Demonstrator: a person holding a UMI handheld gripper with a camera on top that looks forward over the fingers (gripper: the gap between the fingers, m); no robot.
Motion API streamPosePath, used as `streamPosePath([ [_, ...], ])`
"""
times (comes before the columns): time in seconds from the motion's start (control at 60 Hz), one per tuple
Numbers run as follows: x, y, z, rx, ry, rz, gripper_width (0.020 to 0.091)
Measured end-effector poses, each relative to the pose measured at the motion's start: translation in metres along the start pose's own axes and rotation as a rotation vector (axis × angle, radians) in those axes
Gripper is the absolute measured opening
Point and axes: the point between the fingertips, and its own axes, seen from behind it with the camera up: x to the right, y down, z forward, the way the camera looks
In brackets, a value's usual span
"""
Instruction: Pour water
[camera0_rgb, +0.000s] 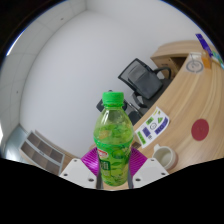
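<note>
Gripper (113, 172) pinched the green bottle (113, 140) (cap on) between both pads as we held it above the wooden desk (190, 95).

This looks like an office. A black swivel chair (141, 76) stands at a long curved wooden bench (185, 100), which carries small items such as a printed card (152, 127) and a red round thing (201, 128). The floor (60, 80) is plain pale grey, and a low white cabinet (40, 152) with slats sits nearby
</note>
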Motion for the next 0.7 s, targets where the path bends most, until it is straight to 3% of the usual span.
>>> streamPosePath([
  [0.217, 0.037, -0.094, -0.029, 0.145, 0.194, -0.662, 0.0360],
  [0.317, 0.077, -0.111, -0.033, 0.177, 0.262, -0.801, 0.0361],
  [0.45, 0.127, -0.123, -0.029, 0.200, 0.299, -0.813, 0.0359],
  [0.7, 0.223, -0.112, -0.007, 0.141, 0.374, -0.795, 0.0359],
])
